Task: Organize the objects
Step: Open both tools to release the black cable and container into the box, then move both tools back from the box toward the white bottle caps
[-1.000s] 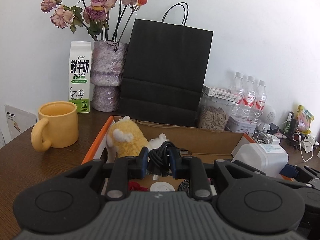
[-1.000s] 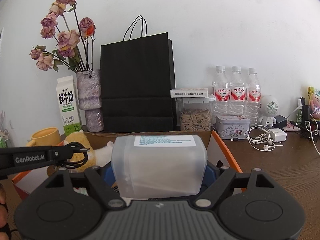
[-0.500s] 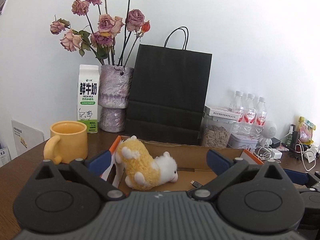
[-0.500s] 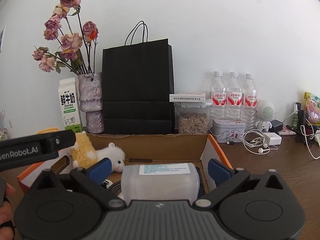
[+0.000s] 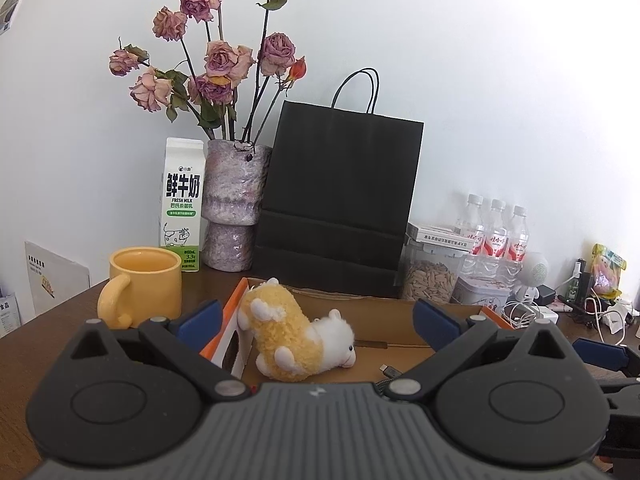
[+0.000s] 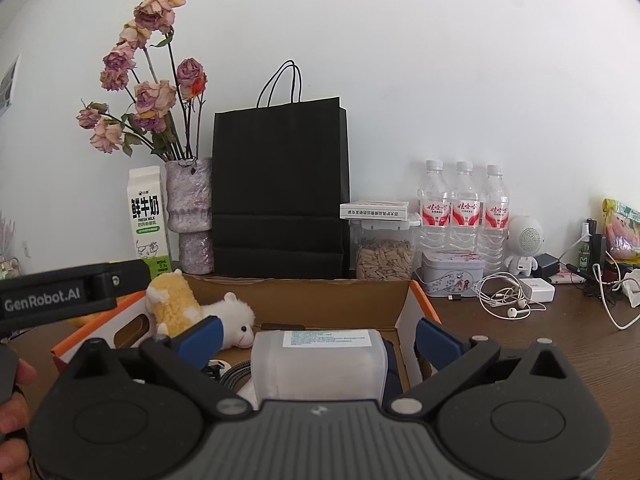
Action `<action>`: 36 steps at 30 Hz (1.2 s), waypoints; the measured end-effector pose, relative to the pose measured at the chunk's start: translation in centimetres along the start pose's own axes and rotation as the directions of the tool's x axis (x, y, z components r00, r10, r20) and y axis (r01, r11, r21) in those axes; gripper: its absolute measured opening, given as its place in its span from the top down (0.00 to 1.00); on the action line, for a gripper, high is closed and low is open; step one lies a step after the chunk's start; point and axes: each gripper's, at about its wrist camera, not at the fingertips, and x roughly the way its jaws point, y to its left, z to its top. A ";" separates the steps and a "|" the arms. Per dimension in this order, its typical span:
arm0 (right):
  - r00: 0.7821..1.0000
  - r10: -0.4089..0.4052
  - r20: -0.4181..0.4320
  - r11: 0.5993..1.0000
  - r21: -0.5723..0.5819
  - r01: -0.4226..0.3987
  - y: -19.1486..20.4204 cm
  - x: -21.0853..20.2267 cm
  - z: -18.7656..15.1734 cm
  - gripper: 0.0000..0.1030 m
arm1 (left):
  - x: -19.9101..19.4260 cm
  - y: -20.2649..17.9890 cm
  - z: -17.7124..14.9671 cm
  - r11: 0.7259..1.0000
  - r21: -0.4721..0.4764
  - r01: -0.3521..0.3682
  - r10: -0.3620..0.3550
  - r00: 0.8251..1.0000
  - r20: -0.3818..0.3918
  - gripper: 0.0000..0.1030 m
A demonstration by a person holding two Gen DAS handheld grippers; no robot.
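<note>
Left gripper (image 5: 316,316): jaws spread fully wide, having just been opening, nothing between the blue pads. Right gripper (image 6: 318,334): likewise spread wide after just opening; the translucent plastic container (image 6: 320,364) lies between the pads but neither pad touches it.

Cardboard box (image 5: 360,306) with orange-edged flaps sits on the brown bench (image 5: 48,340), in front of the black paper bag (image 5: 340,188).

Left wrist view:
- Yellow-and-white plush sheep (image 5: 296,336) lies on its side at the box's left end, head toward the middle.
- A cable plug (image 5: 388,369) shows on the box floor just right of the sheep.
- Yellow mug (image 5: 144,280) stands on the bench left of the box, in full sight; milk carton (image 5: 182,204) and vase of dried roses (image 5: 234,204) behind it.
- Container is hidden below the gripper body here.

Right wrist view:
- Container lies inside the box on its side, label up, right of the sheep.
- A braided cable (image 6: 234,374) lies beside the container's left edge.
- The left gripper's body enters from the left edge, with part of a hand (image 6: 14,404) on it; the mug is almost wholly hidden behind it.
- Three water bottles (image 6: 464,208), seed jar (image 6: 384,254), tin (image 6: 452,276), white earphones (image 6: 508,300) stand clear along the wall, right of the bag.
</note>
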 end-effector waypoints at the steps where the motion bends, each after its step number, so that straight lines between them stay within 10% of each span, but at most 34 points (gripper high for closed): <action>1: 1.000 0.001 -0.001 1.000 -0.005 -0.001 0.0 -0.2 0.0 0.00 | -0.1 0.1 0.0 1.000 0.001 0.001 -0.001 1.000 0.001 0.00; 36: 0.997 0.051 -0.063 0.995 -0.082 -0.056 0.6 -6.8 -2.7 0.00 | -8.2 2.1 -1.8 0.999 0.043 0.002 -0.001 1.000 -0.020 0.00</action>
